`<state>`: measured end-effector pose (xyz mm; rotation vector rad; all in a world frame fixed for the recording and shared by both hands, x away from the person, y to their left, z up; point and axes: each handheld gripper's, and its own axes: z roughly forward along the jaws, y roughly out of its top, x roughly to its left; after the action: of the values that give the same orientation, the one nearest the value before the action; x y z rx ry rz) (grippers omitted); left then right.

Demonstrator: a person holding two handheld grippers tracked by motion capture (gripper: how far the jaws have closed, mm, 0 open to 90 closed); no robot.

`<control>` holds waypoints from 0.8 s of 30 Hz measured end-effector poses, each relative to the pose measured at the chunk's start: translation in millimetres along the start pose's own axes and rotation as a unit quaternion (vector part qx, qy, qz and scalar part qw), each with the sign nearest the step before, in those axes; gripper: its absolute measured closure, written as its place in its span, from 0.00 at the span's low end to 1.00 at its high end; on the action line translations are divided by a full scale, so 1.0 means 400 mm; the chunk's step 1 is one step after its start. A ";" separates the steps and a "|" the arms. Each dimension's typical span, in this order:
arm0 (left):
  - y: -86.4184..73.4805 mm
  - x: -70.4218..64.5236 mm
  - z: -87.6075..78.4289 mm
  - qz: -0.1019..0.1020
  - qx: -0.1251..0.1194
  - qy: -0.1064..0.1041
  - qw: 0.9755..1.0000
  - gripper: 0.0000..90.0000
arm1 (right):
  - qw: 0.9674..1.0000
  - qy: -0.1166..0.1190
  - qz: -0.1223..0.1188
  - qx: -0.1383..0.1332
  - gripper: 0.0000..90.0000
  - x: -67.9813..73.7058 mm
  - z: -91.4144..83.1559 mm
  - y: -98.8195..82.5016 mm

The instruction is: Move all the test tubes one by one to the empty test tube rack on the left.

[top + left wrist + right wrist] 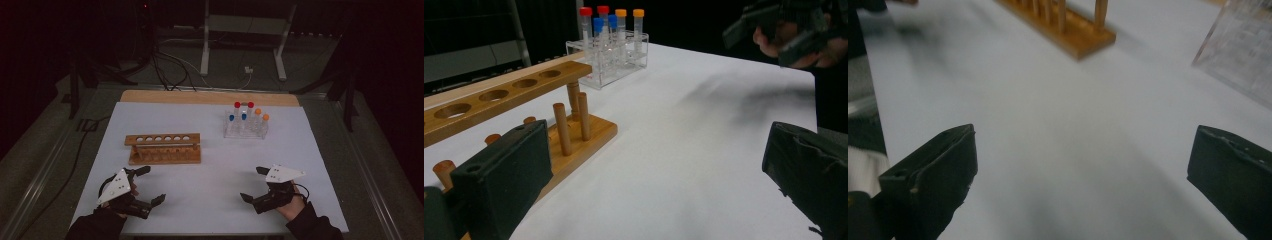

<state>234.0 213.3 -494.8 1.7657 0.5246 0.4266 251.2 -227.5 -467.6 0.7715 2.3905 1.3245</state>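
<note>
Start pose: left hand-held gripper point(148, 186) and right hand-held gripper point(255, 183) both jaws apart, empty, near side of the wooden rack point(163, 148); tubes point(246, 119) beyond it to the right, so next move reaches there.

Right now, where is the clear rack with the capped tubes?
In the high view the clear rack stands on the far right part of the white table, right of the wooden rack and beyond the right gripper.
</note>
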 end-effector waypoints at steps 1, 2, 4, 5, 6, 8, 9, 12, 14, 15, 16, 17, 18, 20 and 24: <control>0.000 0.000 -0.001 0.001 0.000 0.000 1.000 0.00 | 1.000 0.000 0.000 0.000 0.00 0.000 0.000 0.000; 0.000 -0.001 -0.001 0.001 0.000 0.000 1.000 0.00 | 1.000 0.000 -0.002 -0.002 0.00 -0.001 -0.003 0.010; 0.000 -0.001 0.000 0.000 0.000 -0.001 1.000 0.00 | 1.000 -0.010 -0.006 -0.007 0.00 -0.002 -0.007 0.029; 0.000 -0.001 -0.001 0.000 0.000 -0.001 1.000 0.00 | 1.000 -0.015 -0.007 -0.011 0.00 -0.005 -0.009 0.048; 0.000 -0.001 -0.001 0.001 0.000 0.000 1.000 0.00 | 1.000 -0.015 -0.007 -0.011 0.00 -0.005 -0.009 0.048; 0.000 -0.002 -0.002 0.001 0.000 0.000 1.000 0.00 | 1.000 -0.019 -0.009 -0.015 0.00 -0.011 -0.011 0.067; 0.000 -0.003 -0.002 0.001 0.000 0.000 1.000 0.00 | 0.999 -0.024 -0.011 -0.018 0.00 -0.014 -0.012 0.076; 0.001 -0.003 -0.003 0.001 -0.001 0.000 1.000 0.00 | 0.999 -0.031 -0.015 -0.025 0.00 -0.023 -0.014 0.102; 0.001 -0.003 -0.003 0.000 -0.001 0.000 1.000 0.01 | 0.999 -0.039 -0.020 -0.030 0.00 -0.033 -0.013 0.125; 0.001 -0.003 -0.003 0.001 -0.001 0.000 1.000 0.01 | 0.998 -0.040 -0.019 -0.034 0.00 -0.038 -0.013 0.131; 0.001 -0.003 -0.003 0.001 -0.001 0.001 1.000 0.01 | 0.998 -0.040 -0.019 -0.034 0.00 -0.038 -0.013 0.131; 0.001 -0.004 -0.003 0.001 -0.001 0.000 1.000 0.00 | 0.998 -0.043 -0.019 -0.036 0.00 -0.042 -0.013 0.138; 0.001 -0.004 -0.003 0.001 -0.001 0.000 1.000 0.00 | 0.998 -0.050 -0.022 -0.040 0.00 -0.051 -0.012 0.151; 0.001 -0.004 -0.003 0.001 -0.001 -0.001 1.000 0.00 | 0.997 -0.055 -0.019 -0.044 0.00 -0.063 -0.011 0.165; 0.001 -0.004 -0.003 0.000 -0.002 -0.001 1.000 0.00 | 0.996 -0.070 -0.012 -0.052 0.00 -0.088 -0.004 0.191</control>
<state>232.3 213.4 -494.2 1.7628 0.5228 0.4258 302.6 -216.5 -402.0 0.7763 2.1978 1.3272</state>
